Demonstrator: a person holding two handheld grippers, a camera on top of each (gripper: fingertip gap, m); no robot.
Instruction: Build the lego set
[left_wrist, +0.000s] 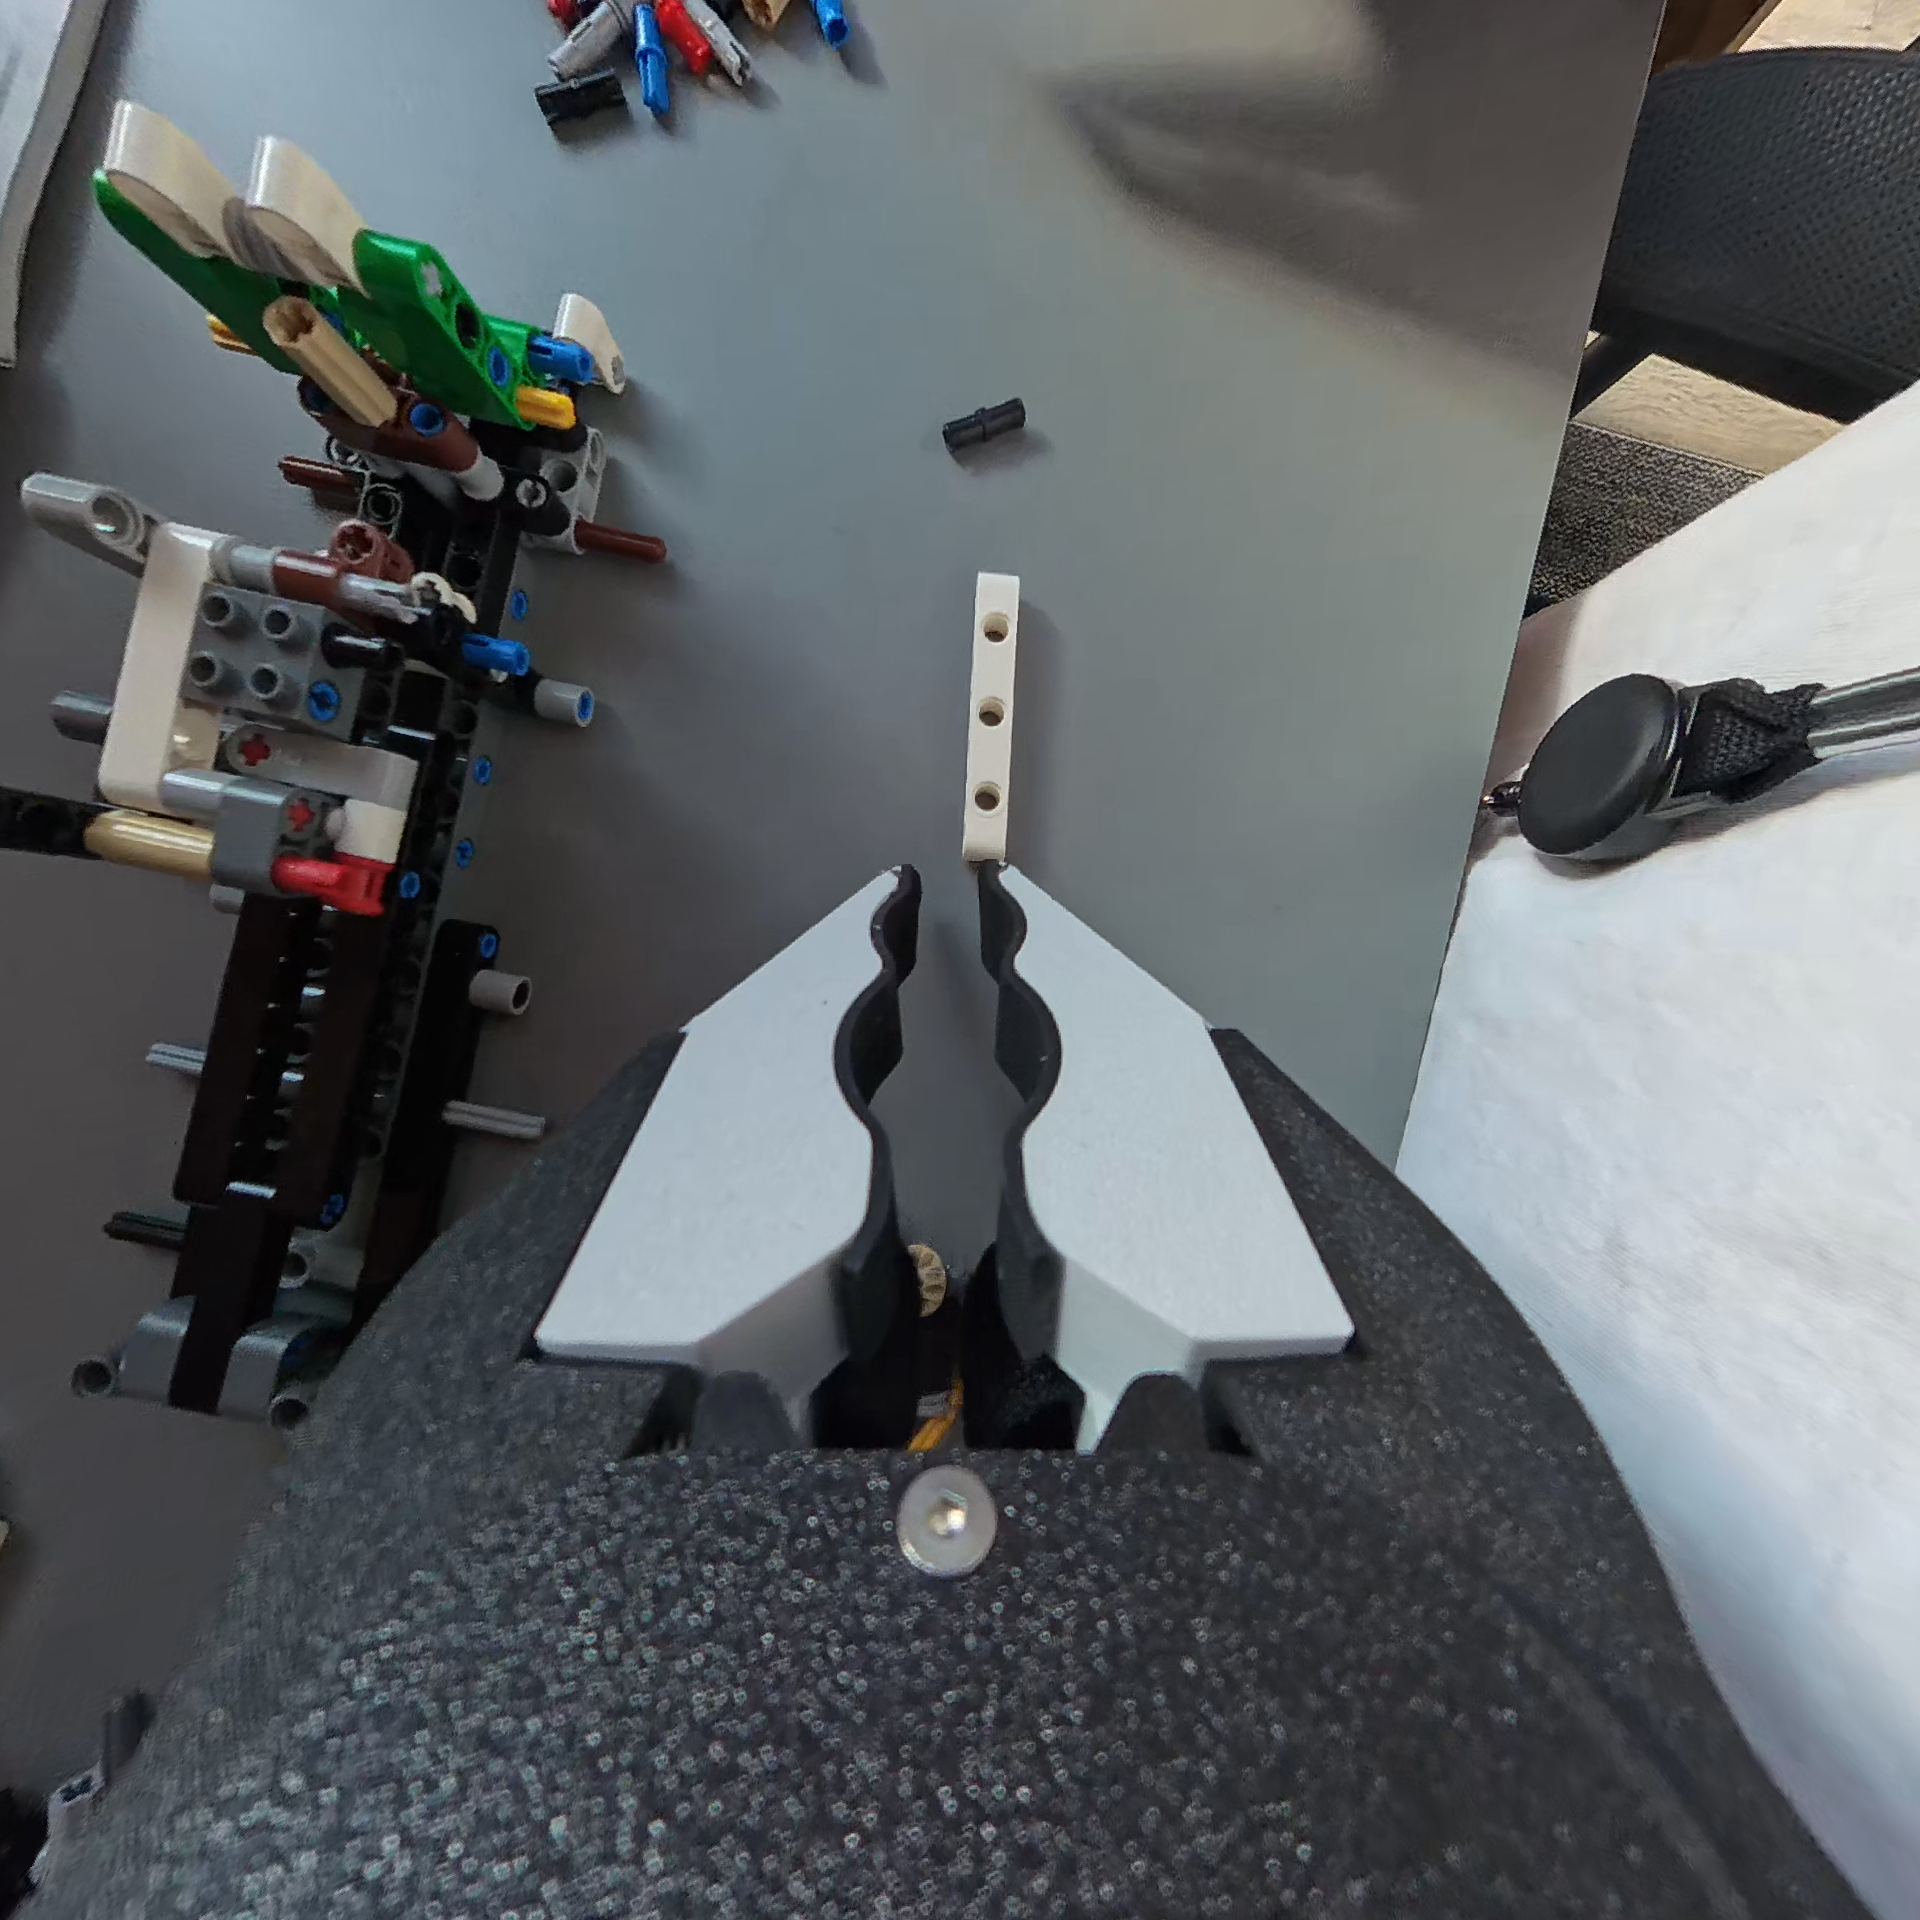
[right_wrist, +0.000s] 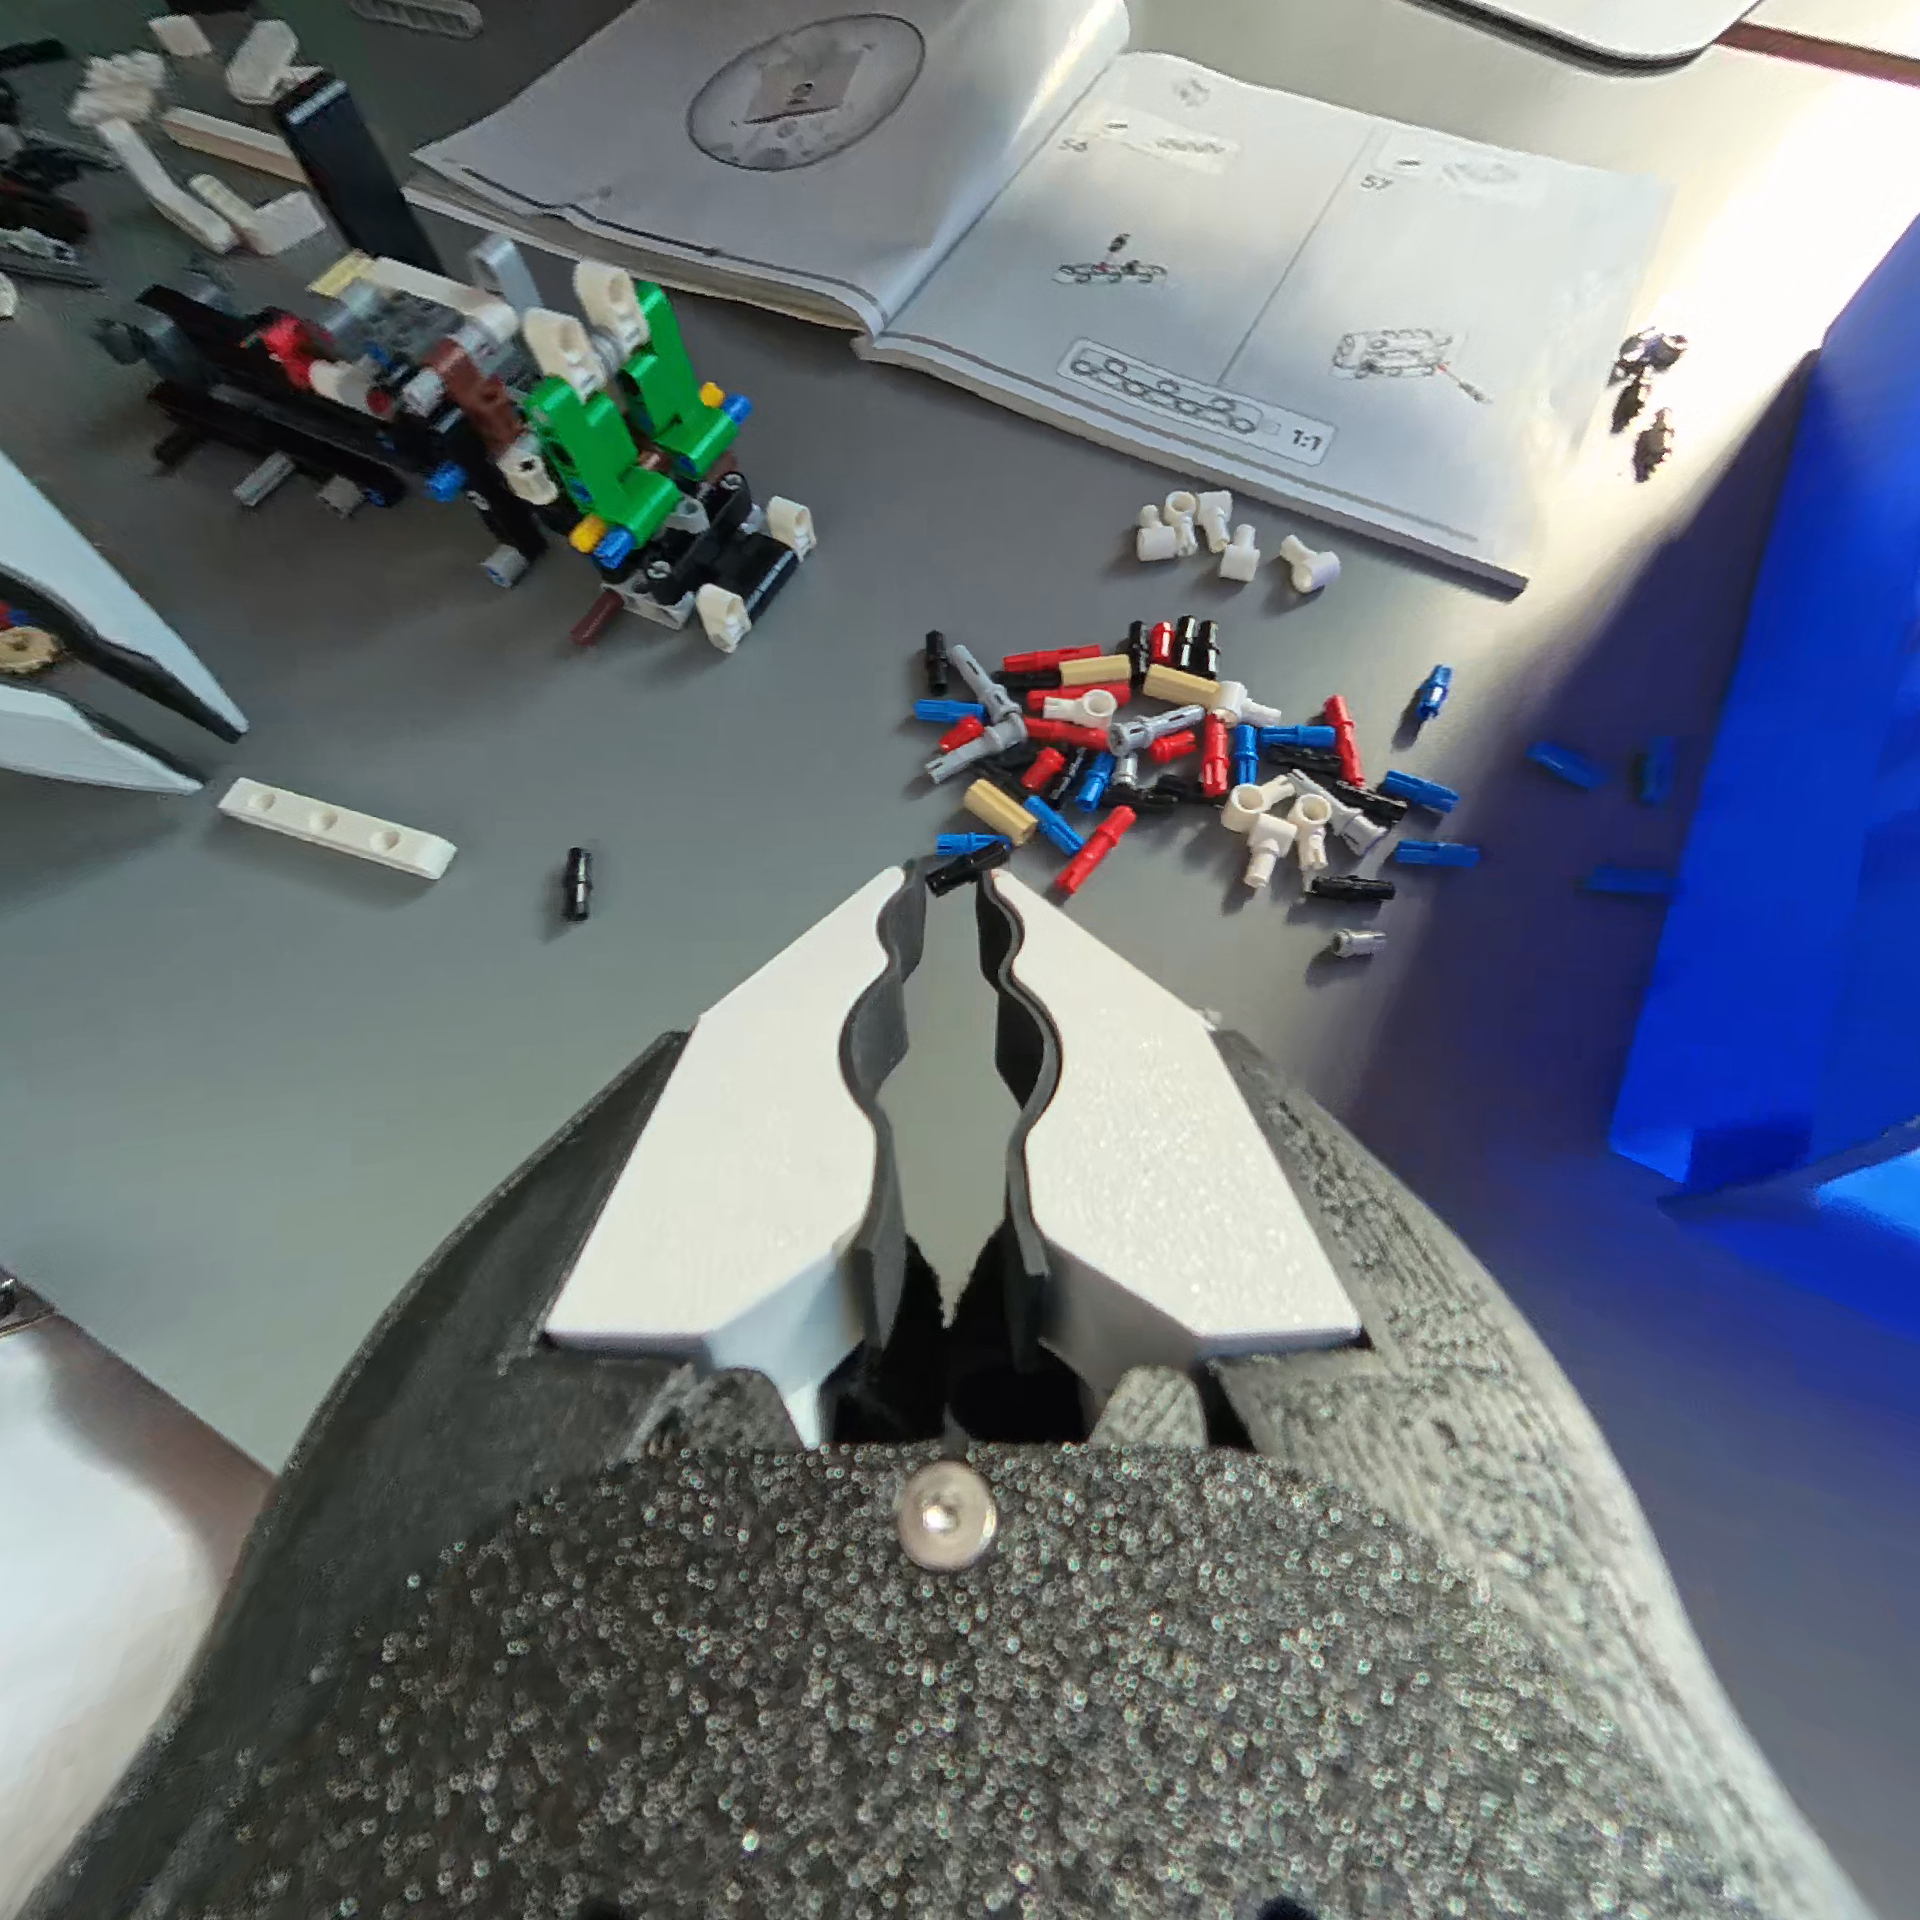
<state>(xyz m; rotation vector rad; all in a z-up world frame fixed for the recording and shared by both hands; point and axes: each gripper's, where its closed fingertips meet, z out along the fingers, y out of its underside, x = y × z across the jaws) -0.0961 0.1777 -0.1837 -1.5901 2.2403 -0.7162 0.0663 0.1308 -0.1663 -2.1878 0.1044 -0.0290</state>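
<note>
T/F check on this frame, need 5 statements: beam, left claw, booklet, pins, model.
1. The white beam shows three holes along its side. True.
2. The left claw has the white beam clamped between its fingers. False: bare grey table shows between the fingers, and the beam lies just beyond one fingertip.
3. The instruction booklet is closed. False: it lies open.
4. A lone black pin lies on the table between the white beam and the pile of loose pins. True.
5. The built model has no green parts. False: two green pieces stand up at its near end.
</note>
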